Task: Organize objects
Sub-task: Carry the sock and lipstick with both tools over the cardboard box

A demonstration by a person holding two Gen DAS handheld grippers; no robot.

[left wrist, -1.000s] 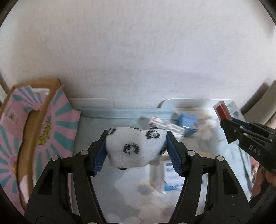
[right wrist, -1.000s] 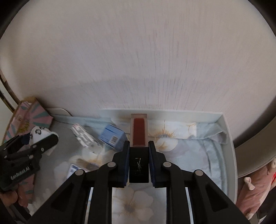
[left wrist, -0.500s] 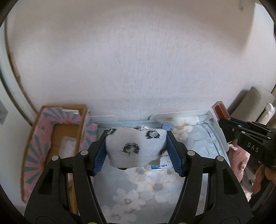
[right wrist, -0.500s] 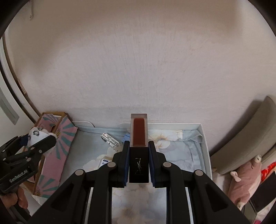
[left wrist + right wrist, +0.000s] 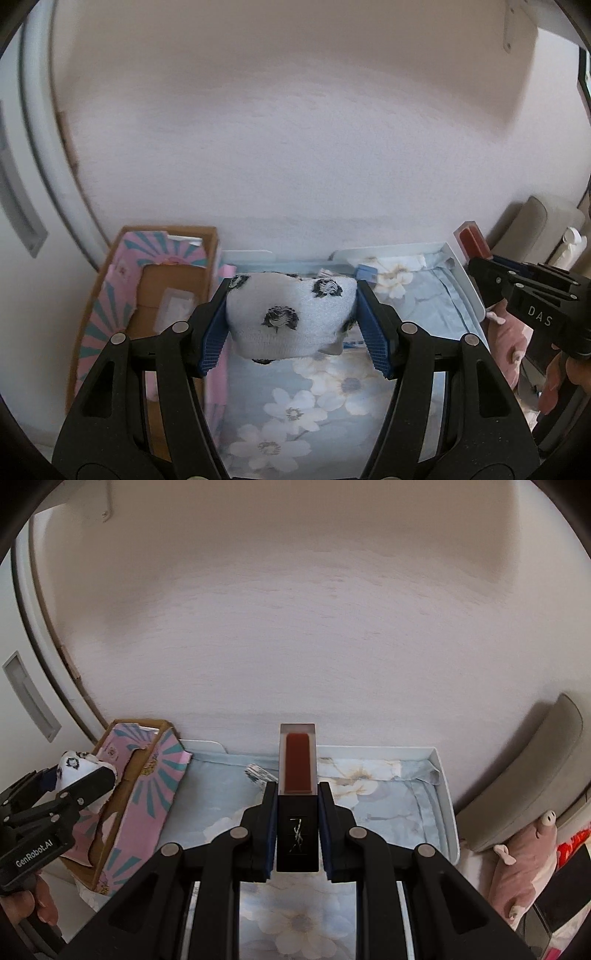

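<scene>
My left gripper is shut on a white sock with black prints and holds it above the flowered blue cloth. It also shows at the left of the right wrist view. My right gripper is shut on a red lipstick with a black cap, upright above the cloth-lined white tray. The lipstick shows at the right of the left wrist view. A pink and teal cardboard box, open at the top, stands left of the tray.
Small boxes and a foil blister pack lie at the tray's far edge, against the white wall. A blue box shows behind the sock. A pink plush toy and a grey cushion are on the right. A white door is on the left.
Both grippers have risen and pulled back from the tray, each still holding its object. The box, the tray's edges and the room around them have come into view.
</scene>
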